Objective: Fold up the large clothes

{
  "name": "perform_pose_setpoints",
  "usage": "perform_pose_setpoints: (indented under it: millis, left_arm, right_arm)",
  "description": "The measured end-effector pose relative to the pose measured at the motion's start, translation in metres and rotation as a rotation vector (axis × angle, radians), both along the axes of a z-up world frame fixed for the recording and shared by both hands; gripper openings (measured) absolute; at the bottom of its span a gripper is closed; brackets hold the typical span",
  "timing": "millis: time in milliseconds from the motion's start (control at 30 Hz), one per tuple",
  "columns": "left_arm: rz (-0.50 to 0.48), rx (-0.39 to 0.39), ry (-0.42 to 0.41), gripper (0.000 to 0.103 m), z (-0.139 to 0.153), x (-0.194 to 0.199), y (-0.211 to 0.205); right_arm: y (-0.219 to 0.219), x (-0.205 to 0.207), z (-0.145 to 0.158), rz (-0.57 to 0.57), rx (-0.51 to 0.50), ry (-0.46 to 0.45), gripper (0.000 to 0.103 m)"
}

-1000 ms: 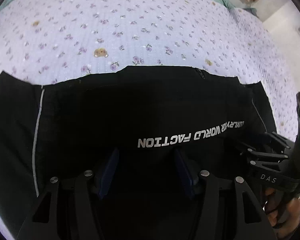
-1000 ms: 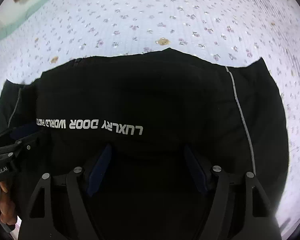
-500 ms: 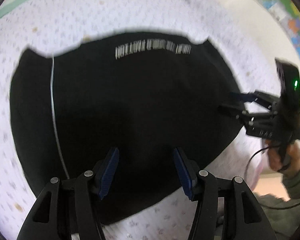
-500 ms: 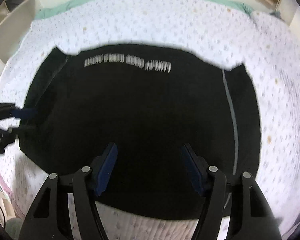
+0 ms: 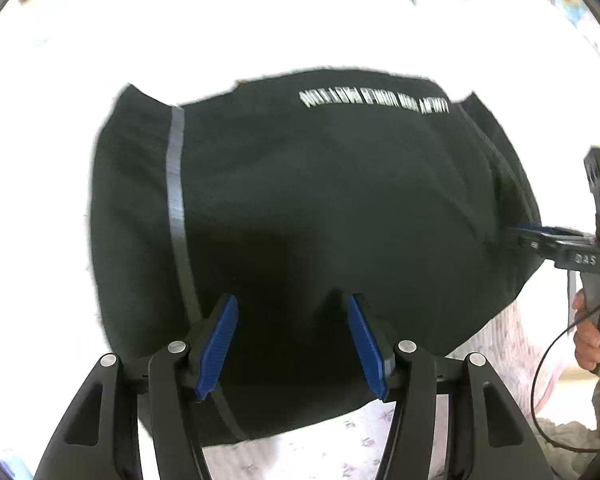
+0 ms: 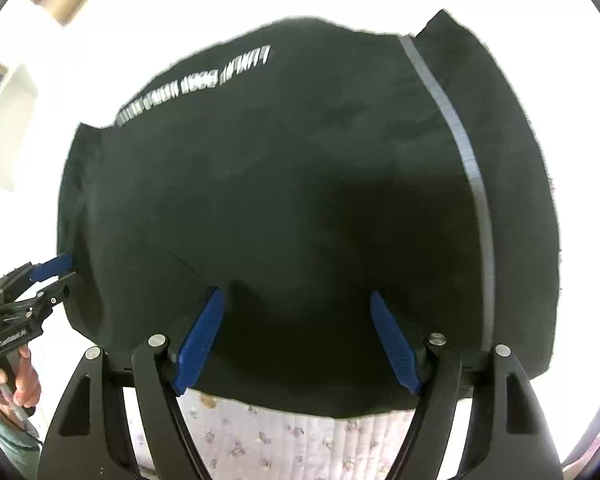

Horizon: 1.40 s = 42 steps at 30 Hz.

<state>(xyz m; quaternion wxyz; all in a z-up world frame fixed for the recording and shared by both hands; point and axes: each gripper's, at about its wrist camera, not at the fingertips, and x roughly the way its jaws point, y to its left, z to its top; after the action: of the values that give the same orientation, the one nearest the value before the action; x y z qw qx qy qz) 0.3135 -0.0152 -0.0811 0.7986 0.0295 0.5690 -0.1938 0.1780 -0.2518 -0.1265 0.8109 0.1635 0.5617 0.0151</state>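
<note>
Garment: black garment, folded into a broad block, lying on bed w/ floral quilt; quilt mostly blown out white around it.
Print: white lettering along garment's far edge, blurred, not readable; also in right view.
Stripes: grey stripe runs far-to-near down garment's left part; second grey stripe down its right part.
Left claw: left claw at garment's near edge, blue pads spread wide, black cloth seen between them, nothing pinched. From right view it sits at garment's left edge; pads there look apart.
Right claw: right claw also at garment's near edge, blue pads spread, not pinching. In left view it shows at garment's right edge, green light on its body; from that side can't tell the gap.
Hands: person's right hand on handle, cable hanging below; left hand on other handle.
</note>
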Motion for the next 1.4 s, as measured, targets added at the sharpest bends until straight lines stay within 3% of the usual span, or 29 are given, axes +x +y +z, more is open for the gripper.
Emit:
perform_pose_setpoints:
  millis: [133, 300, 433, 500, 800, 900, 1000, 1167, 1400]
  left_arm:
    - [0.124, -0.057, -0.037, 0.058, 0.027, 0.007, 0.048]
    - [0.242, -0.058, -0.069, 0.058, 0.039, 0.015, 0.096]
    - [0.325, -0.114, -0.027, 0.058, 0.024, 0.027, 0.118]
    - [0.364, -0.186, 0.036, 0.059, 0.010, 0.038, 0.131]
    - [0.439, -0.305, 0.197, 0.059, -0.060, 0.072, 0.134]
    - [0.457, -0.328, 0.259, 0.060, -0.088, 0.080, 0.133]
    - [0.473, -0.357, 0.309, 0.068, -0.111, 0.085, 0.132]
    - [0.491, -0.430, 0.349, 0.072, -0.123, 0.089, 0.139]
    - [0.422, -0.575, 0.334, 0.073, -0.100, 0.082, 0.144]
  right_arm:
    - [-0.033, -0.010, 0.033, -0.034, -0.020, -0.101, 0.078]
    - [-0.074, -0.025, 0.073, -0.122, -0.128, -0.203, 0.082]
    - [-0.104, -0.018, 0.084, -0.162, -0.195, -0.229, 0.082]
    - [-0.123, -0.023, 0.084, -0.183, -0.205, -0.222, 0.082]
    - [-0.142, 0.020, 0.030, -0.206, -0.209, -0.119, 0.082]
    - [-0.149, 0.031, 0.007, -0.215, -0.166, -0.068, 0.082]
    - [-0.158, 0.039, -0.016, -0.224, -0.085, -0.032, 0.082]
    - [-0.168, 0.045, -0.033, -0.221, 0.048, -0.029, 0.082]
    - [-0.158, 0.043, -0.011, -0.132, 0.063, -0.091, 0.088]
